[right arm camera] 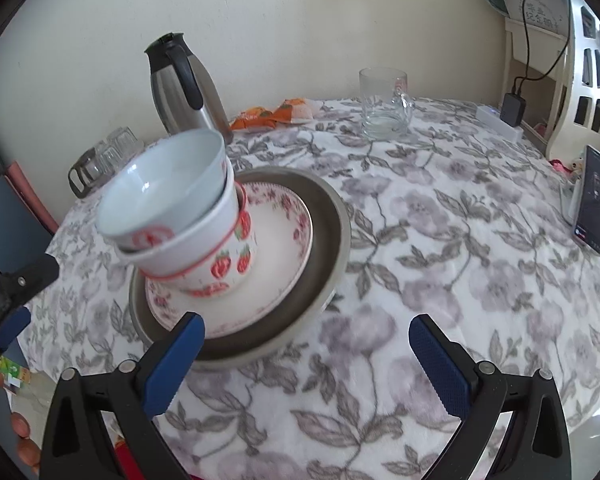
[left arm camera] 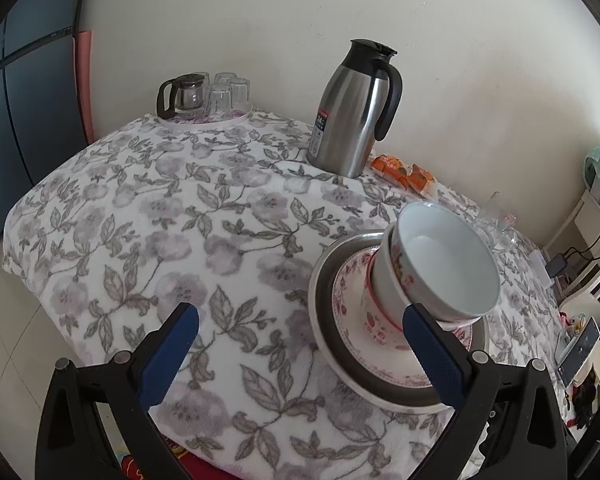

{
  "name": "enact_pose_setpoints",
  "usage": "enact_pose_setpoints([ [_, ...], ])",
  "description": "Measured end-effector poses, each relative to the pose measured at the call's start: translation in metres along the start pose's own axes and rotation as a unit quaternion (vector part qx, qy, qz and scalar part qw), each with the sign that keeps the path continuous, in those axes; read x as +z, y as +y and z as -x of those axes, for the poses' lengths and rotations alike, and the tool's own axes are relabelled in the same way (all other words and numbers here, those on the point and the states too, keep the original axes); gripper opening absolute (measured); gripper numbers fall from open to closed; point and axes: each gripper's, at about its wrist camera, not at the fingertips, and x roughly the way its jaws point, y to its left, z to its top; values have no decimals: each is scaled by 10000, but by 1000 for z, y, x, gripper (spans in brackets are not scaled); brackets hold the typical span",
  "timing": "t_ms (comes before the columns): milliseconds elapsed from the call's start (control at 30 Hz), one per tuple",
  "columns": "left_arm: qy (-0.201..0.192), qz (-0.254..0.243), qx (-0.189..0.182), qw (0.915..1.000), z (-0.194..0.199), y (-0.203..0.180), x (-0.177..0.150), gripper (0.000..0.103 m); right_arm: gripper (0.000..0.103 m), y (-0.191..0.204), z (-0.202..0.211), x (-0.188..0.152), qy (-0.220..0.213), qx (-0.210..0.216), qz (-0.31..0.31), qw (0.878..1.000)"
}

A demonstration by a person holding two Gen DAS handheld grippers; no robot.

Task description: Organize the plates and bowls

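Both tongs stand released and hold nothing: the left gripper (left arm camera: 300,354) shows its blue pads spread wide at the bottom of the left wrist view, and the right gripper (right arm camera: 306,364) is spread the same way at the bottom of the right wrist view. The task's things sit in one pile on the flowered tablecloth (left arm camera: 148,216), at the lower right of the left view and left of centre in the right view: a grey plate (right arm camera: 332,216) at the bottom, a floral plate (right arm camera: 276,264) on it, then a strawberry bowl (right arm camera: 228,264), a plain white bowl (right arm camera: 204,236) nested in that, and a top bowl (right arm camera: 160,188) with a pale blue inside. The bowls lean together towards the left of the right view, so the pile looks top-heavy. The right pad of the left gripper appears just beside the bowls, perhaps touching; any sideways nudge there could likely tip the top bowl out or slide the whole nest off the floral plate. The soft, lumpy cloth adds wobble under the grey plate. A steel jug (left arm camera: 352,116) and a glass mug (right arm camera: 384,100) stand well apart, upper in the frames, and seem out of harm's way
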Motion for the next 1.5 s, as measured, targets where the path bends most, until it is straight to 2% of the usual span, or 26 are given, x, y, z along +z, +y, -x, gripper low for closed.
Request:
enact_pose_setpoints([
  [133,121,83,139,9998,-3,10,-7,102,103,-3,4,-12,-11,-88,-9,10000],
  [200,225,-11,334,9992,-6,11,-9,102,103,-6,5,-16,-5,-131,-49,9999],
  [367,346,-178,431,9983,-7,9,-16,102,103,-15,9,-24,-29,-370,-108,9993],
  [533,405,-569,902,9935,-8,-1,-23,102,103,-27,14,-26,-90,-522,-306,9981],
  [733,650,-1005,925,9885,-14,-15,-34,102,103,-35,17,-28,-114,-514,-479,9975],
  [1067,823,-1523,1016,9797,-19,-34,-48,102,103,-38,19,-32,-75,-541,-524,9971],
  [1500,923,-1383,858,9823,-16,-32,-51,102,103,-38,24,-38,-16,-614,-487,9969],
])
